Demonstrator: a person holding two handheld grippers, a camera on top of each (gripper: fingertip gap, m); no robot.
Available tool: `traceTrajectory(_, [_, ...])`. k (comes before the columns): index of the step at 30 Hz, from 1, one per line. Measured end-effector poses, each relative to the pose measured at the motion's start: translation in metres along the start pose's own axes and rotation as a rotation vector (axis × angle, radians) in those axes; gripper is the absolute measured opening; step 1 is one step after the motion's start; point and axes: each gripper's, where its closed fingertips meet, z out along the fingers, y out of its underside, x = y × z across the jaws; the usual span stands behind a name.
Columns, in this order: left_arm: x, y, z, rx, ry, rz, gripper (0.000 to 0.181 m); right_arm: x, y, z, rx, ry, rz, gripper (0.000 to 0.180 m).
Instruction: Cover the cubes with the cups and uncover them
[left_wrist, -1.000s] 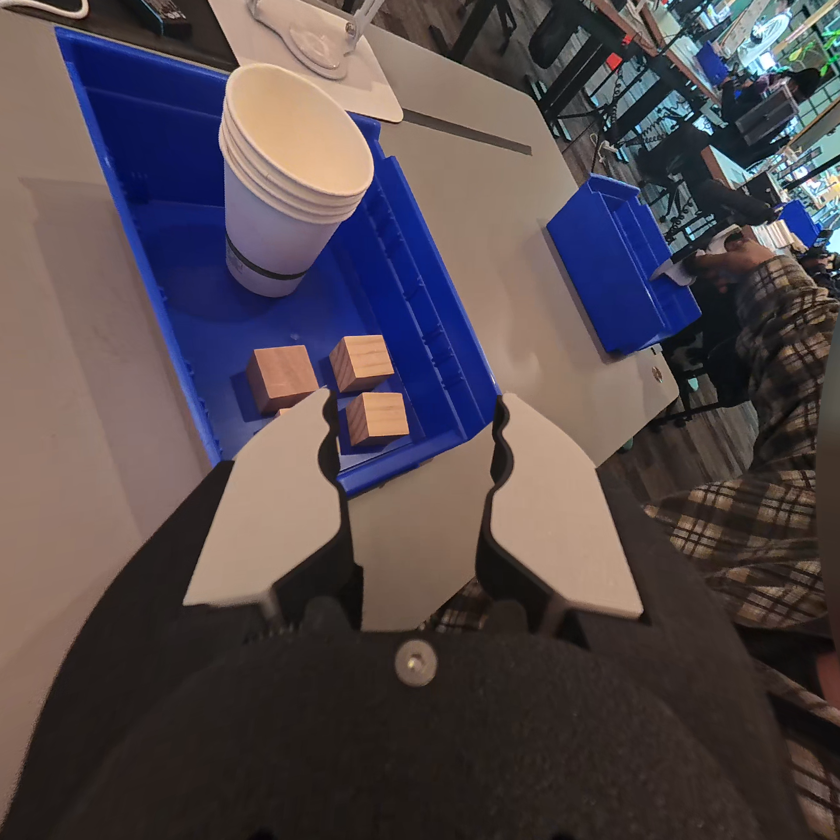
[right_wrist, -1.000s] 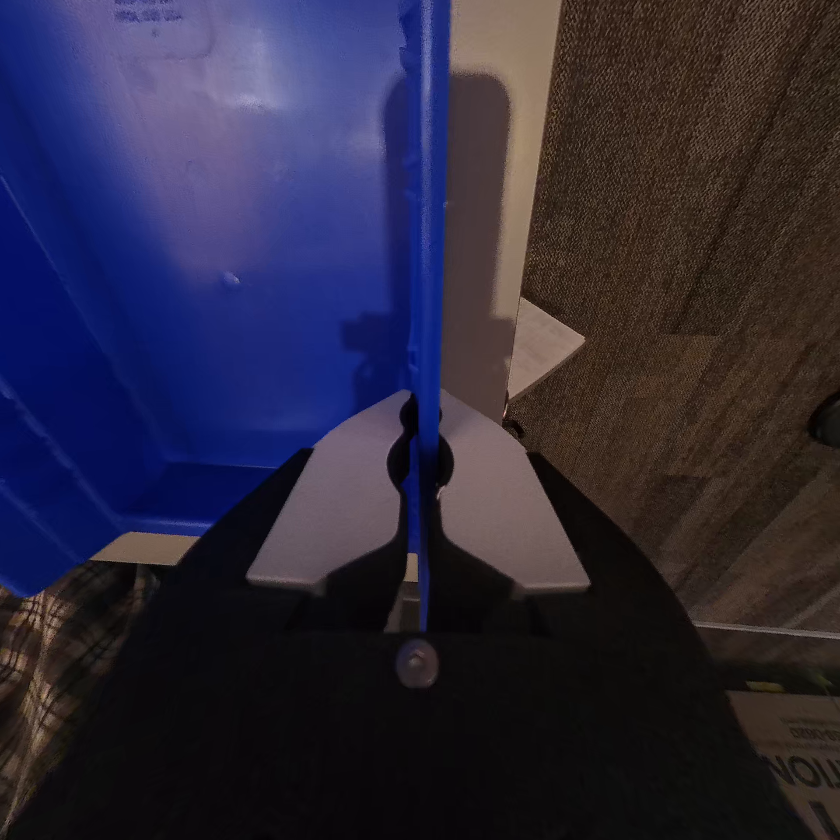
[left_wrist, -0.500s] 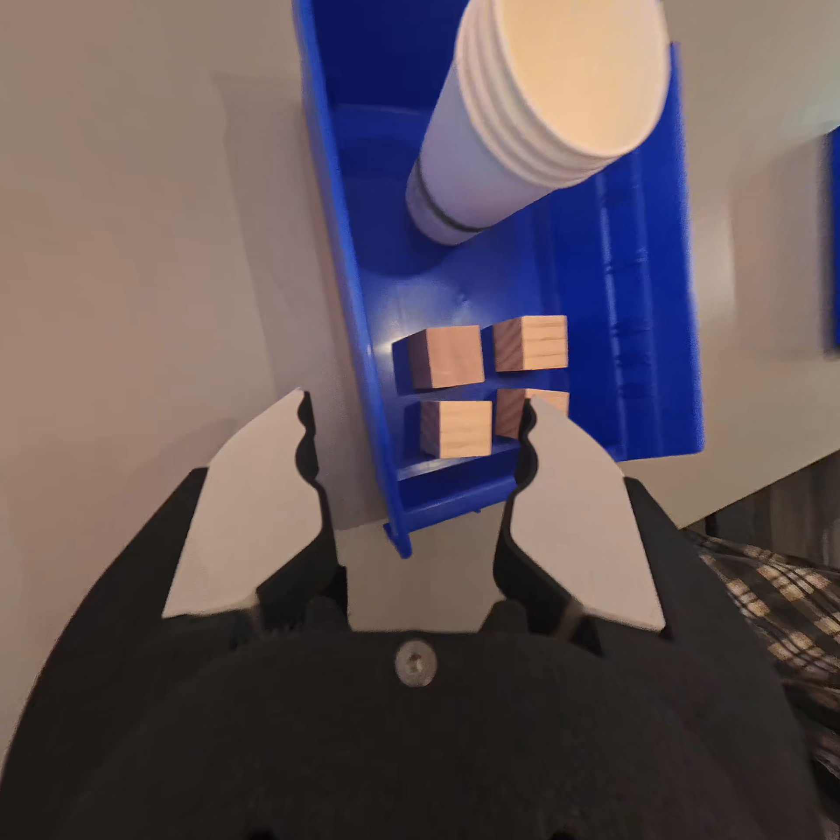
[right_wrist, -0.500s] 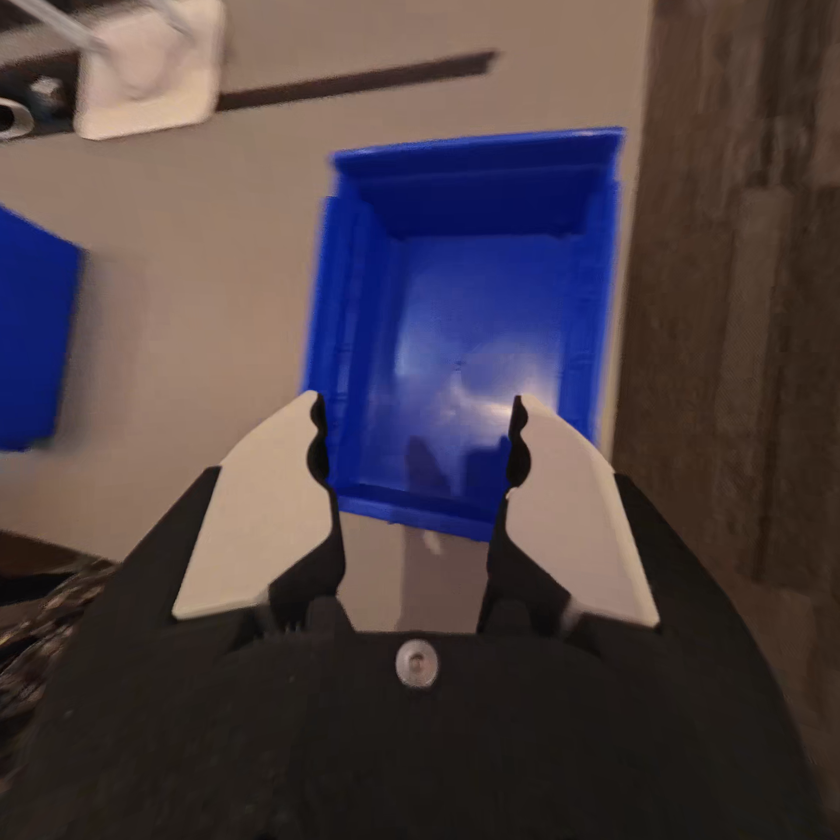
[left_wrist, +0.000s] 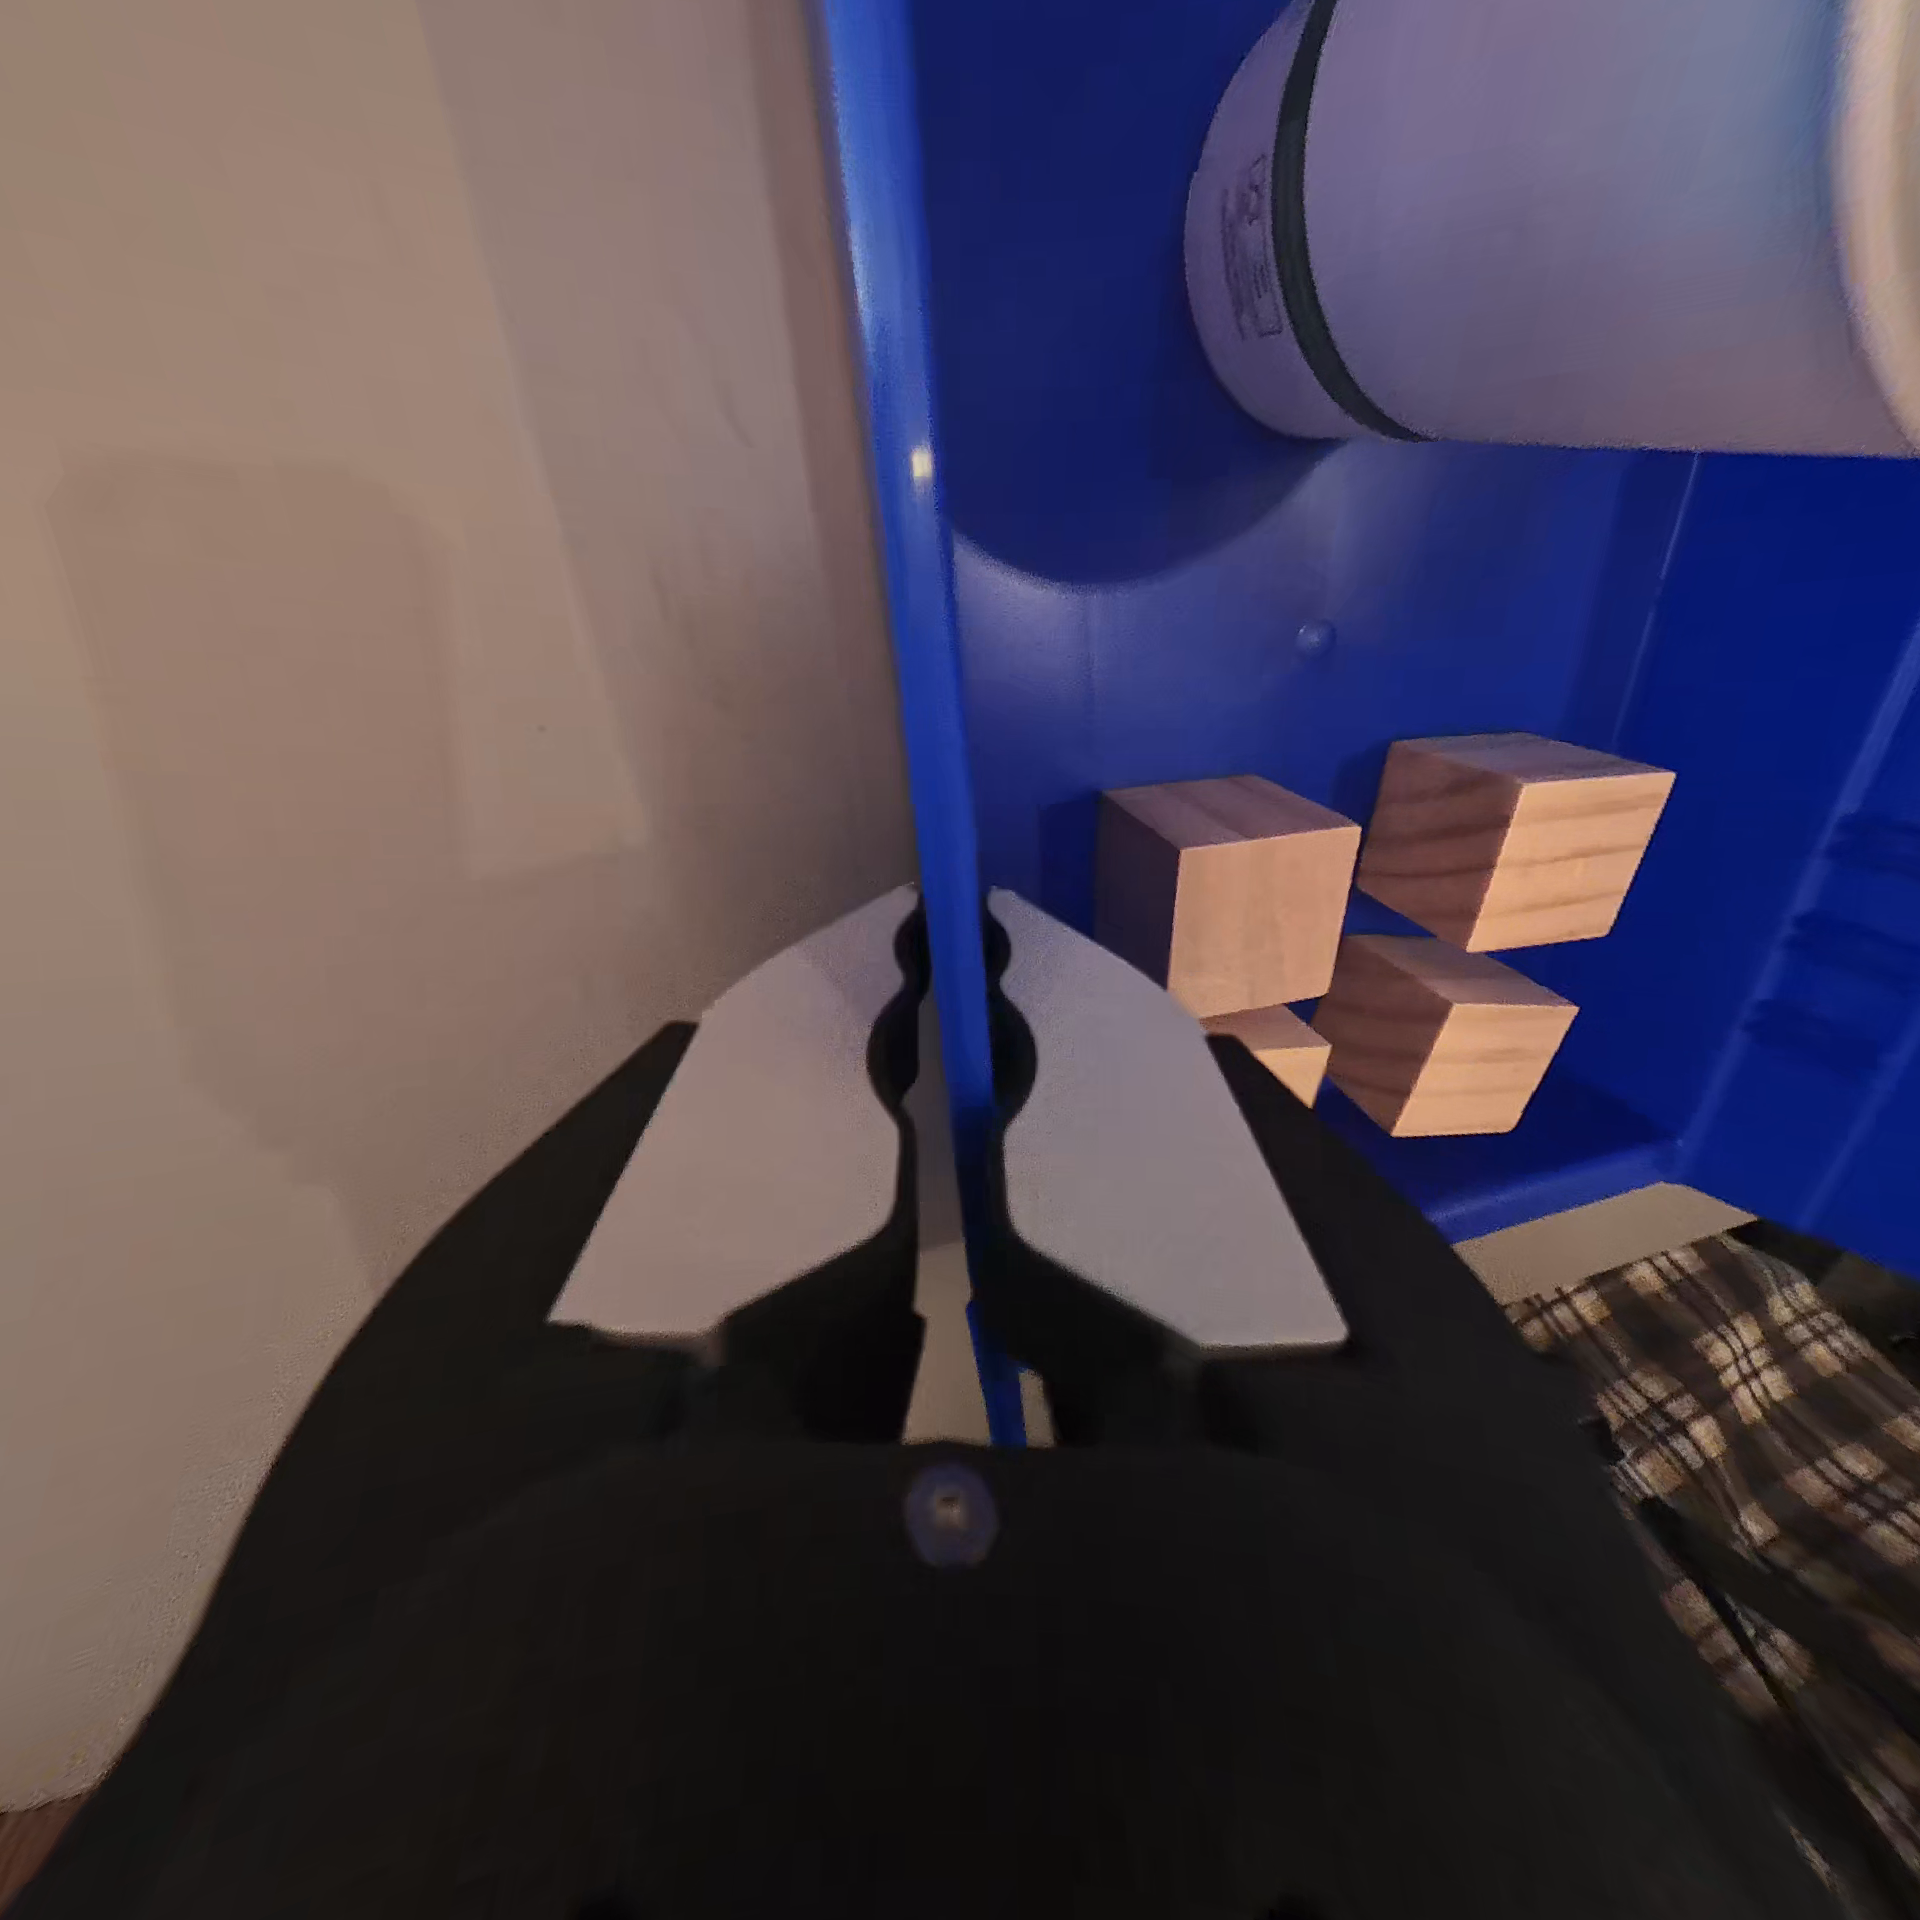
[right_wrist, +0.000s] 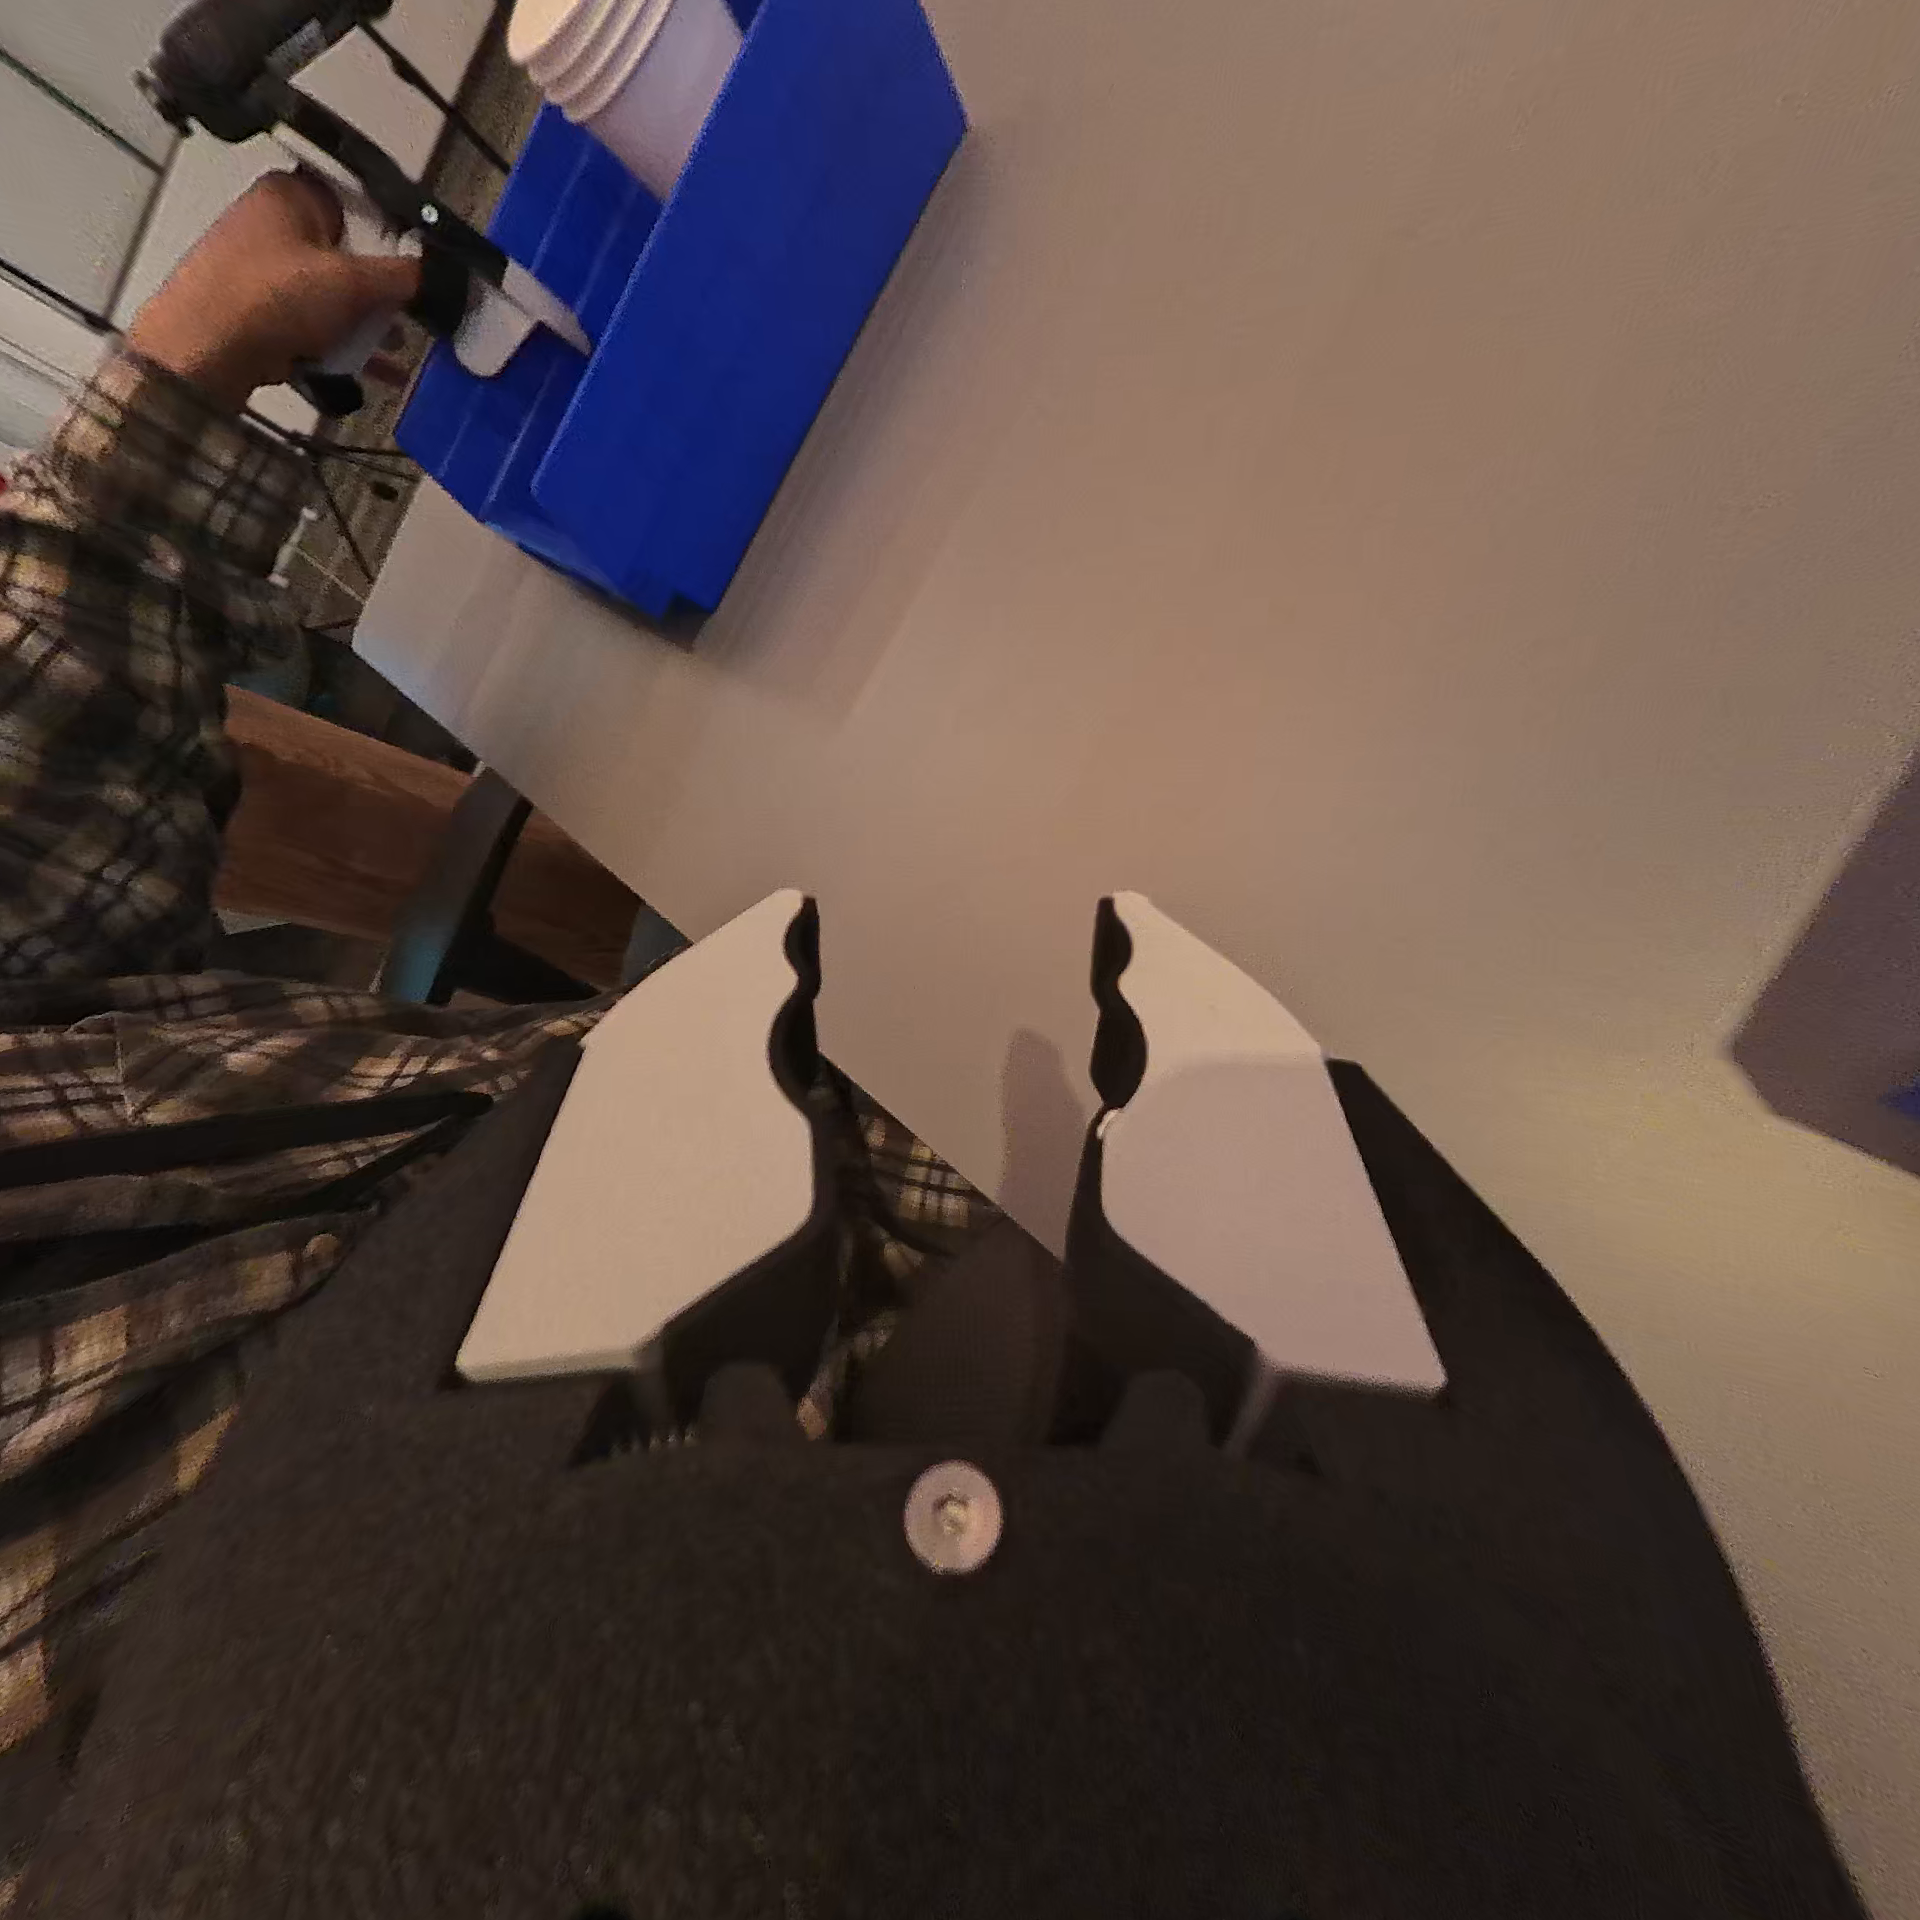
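Clamping the blue bin's (left_wrist: 894, 520) wall, the left tool (left_wrist: 951, 925) faces upright stacked cups (left_wrist: 1558, 239); right tool (right_wrist: 956, 914) gapes.

Black grippers (right_wrist: 954, 914), pale grey fingers (right_wrist: 665, 1164), plaid sleeve (right_wrist: 114, 582)

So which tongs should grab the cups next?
Probably the right tongs: they are open and empty over the bare table. The left tongs are shut on the blue bin's wall, beside the cups.

Grey bench (right_wrist: 1351, 520) carries blue bin (right_wrist: 727, 343) near its edge; plaid sleeve (right_wrist: 94, 644) lies beyond that edge.
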Motion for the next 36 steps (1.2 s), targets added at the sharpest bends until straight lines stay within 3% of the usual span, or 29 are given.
traceTrajectory(12, [-0.052,0.016,-0.016,-0.014,-0.009,-0.116,0.003,-0.015,0.039,0.036,0.009,-0.124,0.049,0.039])
traceTrajectory(28, [-0.213,0.060,-0.061,0.041,-0.032,-0.295,0.004,-0.035,0.009,0.046,0.187,-0.188,0.067,0.039])
traceTrajectory(36, [-0.265,0.065,-0.075,0.043,-0.028,-0.270,0.003,-0.052,0.003,0.064,0.189,-0.199,0.074,0.039])
